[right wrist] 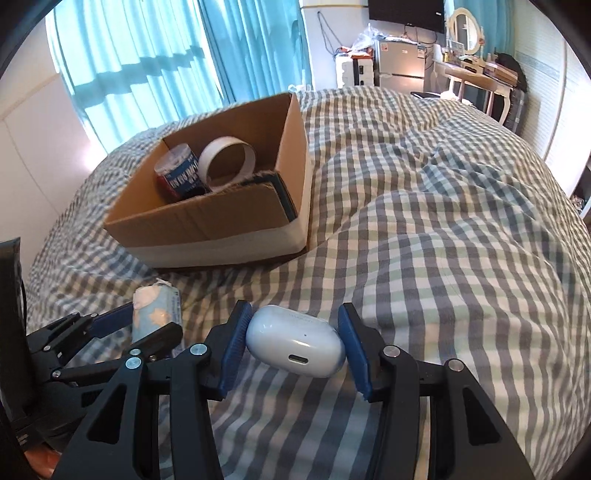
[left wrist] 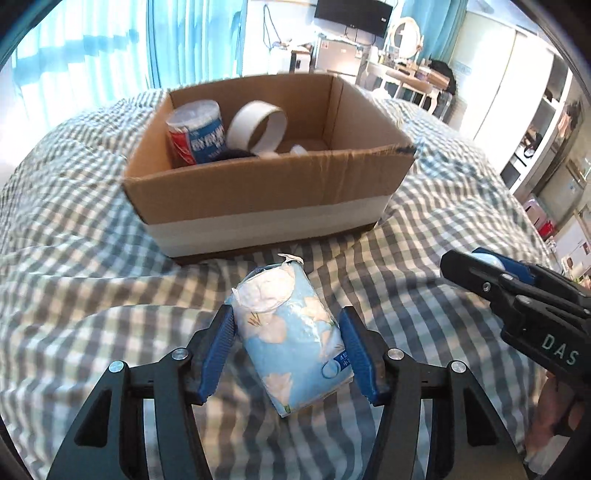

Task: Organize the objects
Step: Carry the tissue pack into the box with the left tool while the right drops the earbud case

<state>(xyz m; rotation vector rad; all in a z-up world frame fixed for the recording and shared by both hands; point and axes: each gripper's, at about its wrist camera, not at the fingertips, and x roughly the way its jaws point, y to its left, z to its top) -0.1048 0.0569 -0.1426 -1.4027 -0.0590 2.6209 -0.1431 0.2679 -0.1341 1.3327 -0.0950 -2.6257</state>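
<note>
My left gripper [left wrist: 290, 332] is shut on a light blue flowered tissue pack [left wrist: 291, 339], both blue pads touching its sides, just above the checked bedspread. My right gripper [right wrist: 293, 339] is shut on a pale blue earbud case [right wrist: 295, 339], charging port facing the camera. The right gripper also shows at the right in the left wrist view [left wrist: 480, 269]. The left gripper with the tissue pack [right wrist: 155, 310] shows at the lower left of the right wrist view. An open cardboard box [left wrist: 258, 192] stands ahead on the bed, holding a blue-and-red cylindrical pack [left wrist: 197, 134], a white tape ring [left wrist: 258, 127] and dark items.
The checked bedspread [right wrist: 443, 240] is rumpled, with raised folds right of the box [right wrist: 207, 225]. Blue curtains [right wrist: 147, 66] hang behind. A fridge, dressing table and mirror [right wrist: 465, 26] stand at the far side of the room.
</note>
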